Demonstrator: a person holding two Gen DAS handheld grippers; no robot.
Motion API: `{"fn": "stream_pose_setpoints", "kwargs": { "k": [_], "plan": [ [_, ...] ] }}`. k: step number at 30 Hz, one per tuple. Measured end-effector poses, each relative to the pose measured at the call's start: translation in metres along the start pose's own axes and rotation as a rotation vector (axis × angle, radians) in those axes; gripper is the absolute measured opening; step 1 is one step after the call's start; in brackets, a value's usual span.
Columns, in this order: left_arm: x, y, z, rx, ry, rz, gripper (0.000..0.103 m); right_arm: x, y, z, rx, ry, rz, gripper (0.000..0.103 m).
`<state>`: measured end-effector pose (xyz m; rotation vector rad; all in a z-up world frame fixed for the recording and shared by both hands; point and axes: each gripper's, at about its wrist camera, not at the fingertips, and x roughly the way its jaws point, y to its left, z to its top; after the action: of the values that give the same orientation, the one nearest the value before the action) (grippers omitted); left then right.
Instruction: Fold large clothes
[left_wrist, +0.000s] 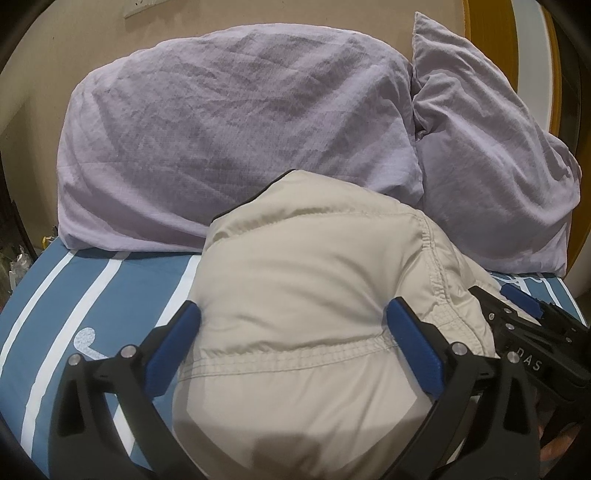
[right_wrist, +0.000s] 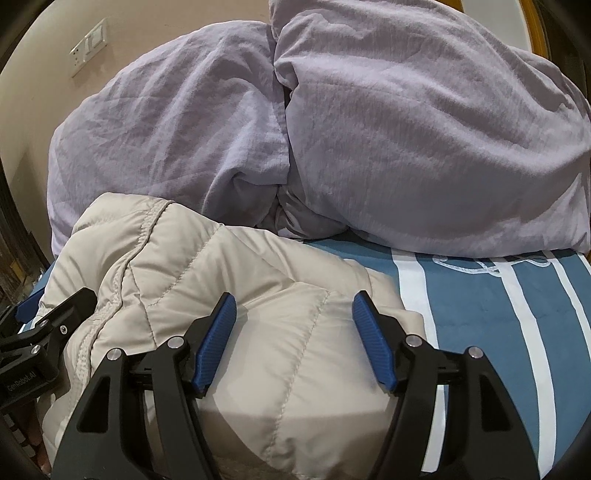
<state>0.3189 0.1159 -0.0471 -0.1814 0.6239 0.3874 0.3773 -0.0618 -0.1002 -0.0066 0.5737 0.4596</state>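
A beige quilted jacket (left_wrist: 295, 332) lies bunched on a bed whose sheet (left_wrist: 55, 314) is blue with white stripes. Both grippers sit over it, side by side.

The left gripper (left_wrist: 293, 325) has its fingers (left_wrist: 184, 332) spread very wide. The jacket's puffed bulk fills the whole gap between them, and the cloth meets both blue pads — whether they press on it or merely rest against it cannot be told. A stitched seam runs across the jacket just behind the fingertips.

The right gripper (right_wrist: 293, 314) has its fingers (right_wrist: 218, 332) partly open over a quilted panel of the jacket (right_wrist: 221, 295). Cloth lies between and beneath the pads, yet there is a clear space at each fingertip, so nothing is clamped.

Beyond the fingers of both grippers, two lilac pillows (left_wrist: 229, 140) lean against a beige wall, the jacket's far edge touching them. To the right of the right fingers the sheet (right_wrist: 480, 314) lies bare; to their left the left gripper (right_wrist: 44, 325) shows at the jacket's edge.
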Motion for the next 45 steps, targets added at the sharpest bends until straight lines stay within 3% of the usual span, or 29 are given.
{"fn": "stream_pose_setpoints", "kwargs": {
  "k": [7, 17, 23, 29, 36, 45],
  "plan": [
    [-0.011, 0.003, -0.002, 0.008, -0.008, 0.007, 0.101, -0.019, -0.003, -0.003, -0.014, -0.005, -0.023, 0.072],
    [-0.097, 0.022, -0.041, 0.02, -0.003, -0.034, 0.101, -0.112, -0.021, -0.035, 0.048, 0.004, 0.007, 0.096],
    [-0.148, 0.036, -0.068, 0.029, 0.018, -0.037, 0.101, -0.163, -0.019, -0.063, 0.062, 0.061, 0.027, 0.101],
    [-0.189, 0.046, -0.097, 0.001, 0.042, -0.063, 0.101, -0.209, -0.003, -0.092, 0.029, 0.089, 0.082, 0.102],
    [-0.214, 0.043, -0.121, -0.02, 0.08, -0.101, 0.101, -0.226, 0.006, -0.116, 0.038, 0.159, 0.12, 0.102],
    [-0.219, 0.042, -0.134, -0.048, 0.133, -0.17, 0.101, -0.235, 0.007, -0.129, 0.052, 0.187, 0.137, 0.102]
  ]
}}
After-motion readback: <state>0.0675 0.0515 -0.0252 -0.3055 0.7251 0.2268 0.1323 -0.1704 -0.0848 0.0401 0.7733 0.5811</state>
